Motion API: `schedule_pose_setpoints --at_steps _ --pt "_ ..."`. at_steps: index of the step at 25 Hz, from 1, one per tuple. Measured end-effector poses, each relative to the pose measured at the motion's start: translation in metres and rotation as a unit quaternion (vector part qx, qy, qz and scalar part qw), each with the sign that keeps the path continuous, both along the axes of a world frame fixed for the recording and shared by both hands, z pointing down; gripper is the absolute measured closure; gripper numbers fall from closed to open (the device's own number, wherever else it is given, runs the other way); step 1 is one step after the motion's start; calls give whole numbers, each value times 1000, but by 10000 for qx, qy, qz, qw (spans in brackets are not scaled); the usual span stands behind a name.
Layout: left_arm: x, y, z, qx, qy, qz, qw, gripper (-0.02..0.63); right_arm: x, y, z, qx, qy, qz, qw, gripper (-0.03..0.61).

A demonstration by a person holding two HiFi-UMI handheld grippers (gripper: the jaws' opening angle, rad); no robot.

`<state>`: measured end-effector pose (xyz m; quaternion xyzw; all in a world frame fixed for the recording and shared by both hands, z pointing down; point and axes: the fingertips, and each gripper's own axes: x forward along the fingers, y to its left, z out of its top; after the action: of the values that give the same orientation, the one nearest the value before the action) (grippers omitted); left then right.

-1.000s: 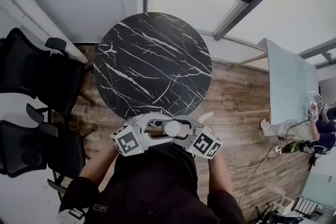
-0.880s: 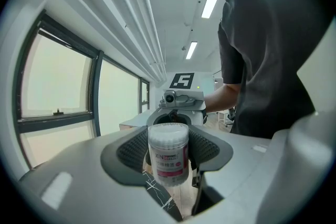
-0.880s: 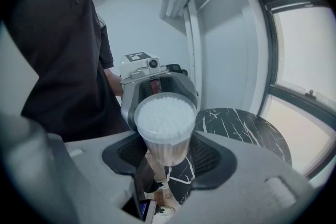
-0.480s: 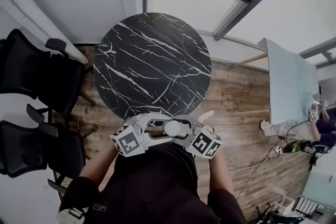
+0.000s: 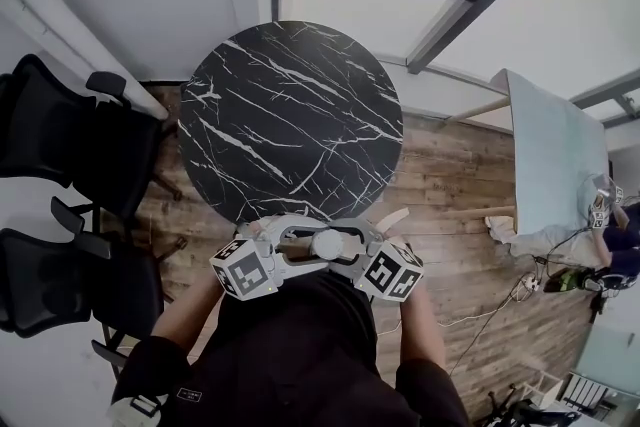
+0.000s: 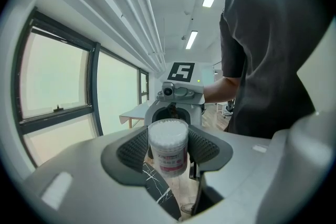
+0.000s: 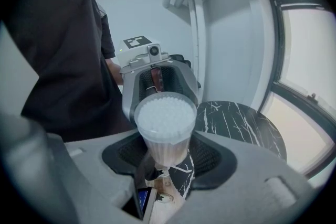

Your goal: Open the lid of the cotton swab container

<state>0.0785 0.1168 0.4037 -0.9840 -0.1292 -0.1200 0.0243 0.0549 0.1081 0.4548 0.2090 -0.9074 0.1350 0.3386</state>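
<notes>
The cotton swab container (image 5: 326, 243) is a small clear tub packed with white swabs. It is held in the air just in front of the person's chest, off the near edge of the round black marble table (image 5: 290, 115). The two grippers face each other across it. My left gripper (image 5: 303, 245) is shut on its labelled body (image 6: 168, 147). My right gripper (image 5: 350, 248) is shut on the wide end with the white swab tips (image 7: 165, 119). From the left gripper view the right gripper (image 6: 176, 98) shows right behind the tub. The lid's seam is not clear.
Two black office chairs (image 5: 70, 145) (image 5: 60, 285) stand left of the table. A pale long table (image 5: 555, 155) is at the right, with cables on the wooden floor (image 5: 470, 245). A small device with a lit screen (image 7: 142, 203) shows below the right jaws.
</notes>
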Motion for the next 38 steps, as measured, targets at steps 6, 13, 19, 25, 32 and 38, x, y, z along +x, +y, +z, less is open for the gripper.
schedule_pose_setpoints --at_steps 6,13,19,25,32,38 --pt "0 3 1 42 -185 11 9998 370 1 3 1 2 20 -24 10000 330" --pt "4 1 -6 -41 -171 -40 9998 365 -2 -2 -10 139 -618 122 9979 330" --pt "7 1 -11 -188 78 -215 9996 360 0 -2 -14 207 -785 288 9963 330" --pt "2 -6 -11 -309 181 -316 9989 344 5 -4 -14 231 -799 405 9957 330" --pt "4 4 -2 -197 -12 -9 9998 373 0 2 -9 128 -604 204 9979 330" --pt "5 3 0 -180 -87 5 9998 382 2 1 -6 100 -476 167 9987 331"
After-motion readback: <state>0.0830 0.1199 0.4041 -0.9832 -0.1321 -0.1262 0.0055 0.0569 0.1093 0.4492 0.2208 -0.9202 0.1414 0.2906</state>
